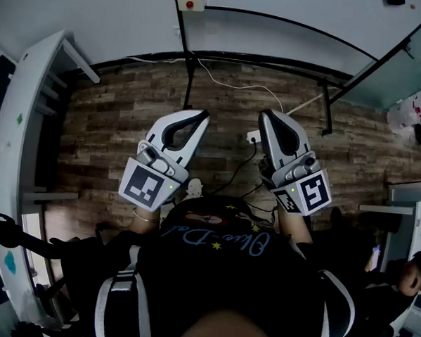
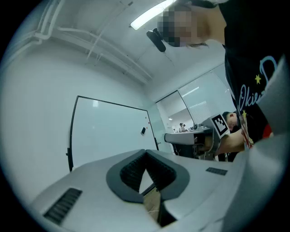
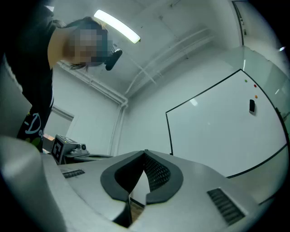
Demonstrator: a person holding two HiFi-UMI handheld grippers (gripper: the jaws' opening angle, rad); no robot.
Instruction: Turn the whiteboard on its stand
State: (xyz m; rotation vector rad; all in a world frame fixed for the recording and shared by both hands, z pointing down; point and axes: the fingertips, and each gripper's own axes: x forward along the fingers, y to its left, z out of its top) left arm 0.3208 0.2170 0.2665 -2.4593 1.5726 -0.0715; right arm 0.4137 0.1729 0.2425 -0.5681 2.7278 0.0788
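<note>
Stands on a brown wooden floor (image 1: 107,124), facing the whiteboard (image 1: 274,37). Wears a black top (image 1: 219,270) with blue writing and little yellow stars.

Holds the left gripper (image 1: 201,116) out in front, low and close to the chest. Has its jaws squeezed all the way together, with nothing at all between them. Holds the right gripper (image 1: 267,114) just beside it, a little apart, pointing the same way. Has those jaws closed up tight too, and grips nothing. Touches the whiteboard with neither one, and stays well apart from it.

Looks ahead at the whiteboard, up on its black stand (image 1: 327,110), near the white wall. Shows a big white face inside a thin black frame. Carries a small dark block (image 3: 252,105) near one side, and a few tiny coloured dots (image 3: 255,86) by that block.

Stands near a thin white cable (image 1: 236,84) lying on the floor under the whiteboard. Has a glass wall (image 1: 406,62) off to the right and some white furniture (image 1: 30,119) off to the left. Stands under a long bright ceiling light (image 3: 117,26).
</note>
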